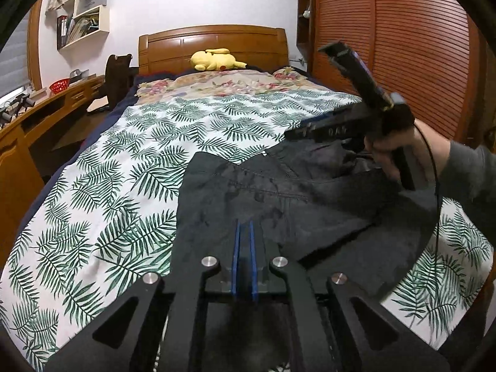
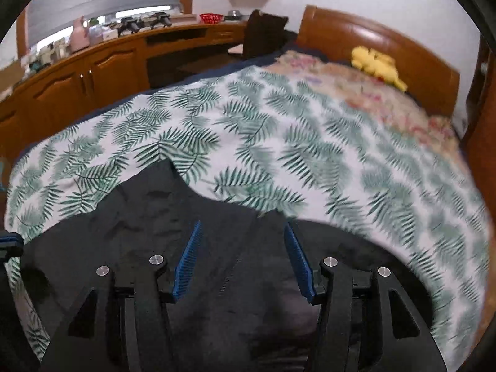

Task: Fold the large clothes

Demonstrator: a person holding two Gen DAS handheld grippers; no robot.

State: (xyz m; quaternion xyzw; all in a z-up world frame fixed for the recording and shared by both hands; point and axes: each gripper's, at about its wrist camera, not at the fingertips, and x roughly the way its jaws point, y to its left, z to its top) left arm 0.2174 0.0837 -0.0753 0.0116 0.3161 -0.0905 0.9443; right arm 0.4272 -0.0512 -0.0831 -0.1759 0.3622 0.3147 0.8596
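A dark grey pair of trousers (image 1: 279,192) lies on the leaf-print bedspread (image 1: 130,161) at the near end of the bed. My left gripper (image 1: 244,226) is shut, its blue pads close together over the trousers; whether cloth is pinched between them I cannot tell. My right gripper (image 2: 243,229) is open and hovers just above the trousers (image 2: 217,279), nothing between its blue pads (image 2: 189,257). The right gripper also shows in the left wrist view (image 1: 297,131), held by a hand over the garment's far right part.
A yellow plush toy (image 1: 217,59) lies by the wooden headboard (image 1: 214,38). A floral pillow cover (image 1: 223,83) spans the bed's head. A wooden desk (image 2: 93,65) runs along the left side. A slatted wooden wardrobe (image 1: 387,46) stands on the right.
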